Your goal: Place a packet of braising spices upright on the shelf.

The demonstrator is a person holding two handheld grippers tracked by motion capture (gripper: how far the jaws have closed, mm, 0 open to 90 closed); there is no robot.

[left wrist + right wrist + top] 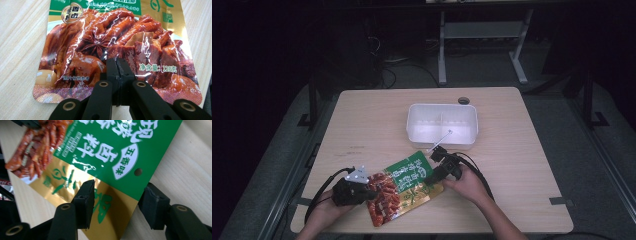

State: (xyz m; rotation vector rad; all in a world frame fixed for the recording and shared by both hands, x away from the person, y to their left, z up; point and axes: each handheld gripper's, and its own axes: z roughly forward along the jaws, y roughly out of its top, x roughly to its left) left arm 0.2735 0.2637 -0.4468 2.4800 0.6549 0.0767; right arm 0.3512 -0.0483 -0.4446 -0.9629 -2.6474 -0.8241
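A food pouch (404, 181) lies flat on the wooden table (362, 120), green and gold at its top, with a picture of red braised meat at its bottom. My left gripper (369, 194) is at the meat end. In the left gripper view its jaws (117, 68) are shut together with their tips on the pouch (95, 45); I cannot tell whether they pinch the film. My right gripper (435, 174) is at the green and gold end. In the right gripper view it stands open (118, 203), one jaw over the gold corner of the pouch (112, 147), the other beyond its edge over the table.
A white two-compartment tray (442, 141) stands behind the pouch, with a thin stick (441, 139) leaning over its front rim. A round cable hole (463, 101) sits near the table's far edge. Dark floor and desk legs lie beyond.
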